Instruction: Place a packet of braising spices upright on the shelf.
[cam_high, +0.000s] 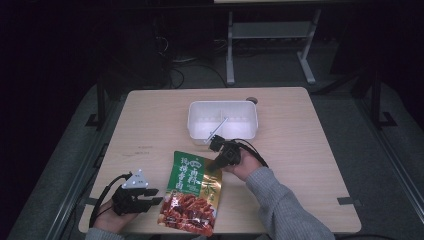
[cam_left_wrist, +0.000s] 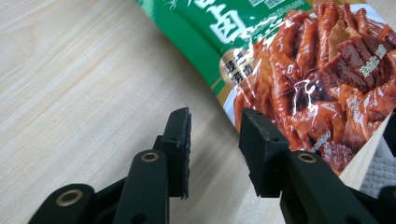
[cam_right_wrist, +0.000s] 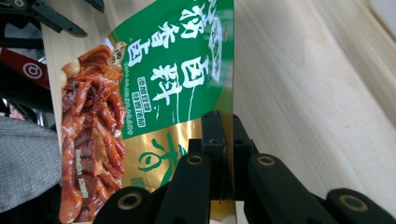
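A light wooden table carries a white plastic tub at its far middle. A green and red snack pouch lies flat at the near edge, its green top toward the tub. The right gripper is clamped on the pouch's gold right edge, jaws pressed together on the film in the right gripper view. The left gripper sits just left of the pouch's red lower end, jaws parted with bare table between them; in the left gripper view one jaw overlaps the pouch's edge, though contact cannot be told.
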